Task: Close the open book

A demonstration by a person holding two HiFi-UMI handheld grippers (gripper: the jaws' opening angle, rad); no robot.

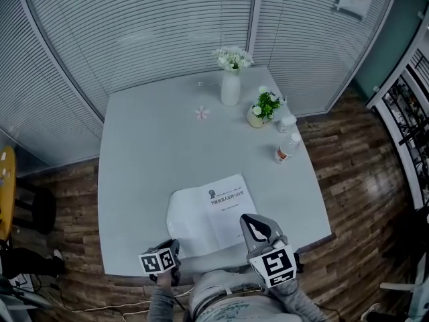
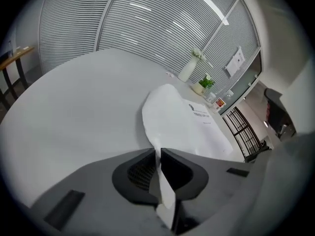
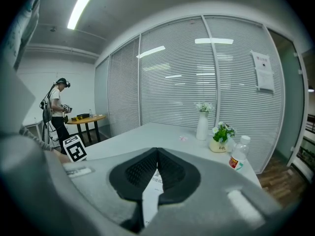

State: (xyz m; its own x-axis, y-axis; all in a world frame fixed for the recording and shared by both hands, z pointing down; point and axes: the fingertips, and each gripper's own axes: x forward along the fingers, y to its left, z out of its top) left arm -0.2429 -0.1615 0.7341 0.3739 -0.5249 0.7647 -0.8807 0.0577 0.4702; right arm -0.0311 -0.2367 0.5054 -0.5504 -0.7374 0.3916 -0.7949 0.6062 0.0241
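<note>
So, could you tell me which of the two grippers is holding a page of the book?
The left gripper: a white page runs up between its shut jaws. The right gripper hovers above the book, gripping nothing.

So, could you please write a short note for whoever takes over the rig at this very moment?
Left gripper: shut on the near edge of the book's left leaf, which is lifted and curling.
Right gripper: jaws together, nothing clamped, above the right page.
Book: open, at the front of the table, printed right page flat.
Done: left leaf gripped and raised.
Left: swing it over onto the right page, then release.
</note>
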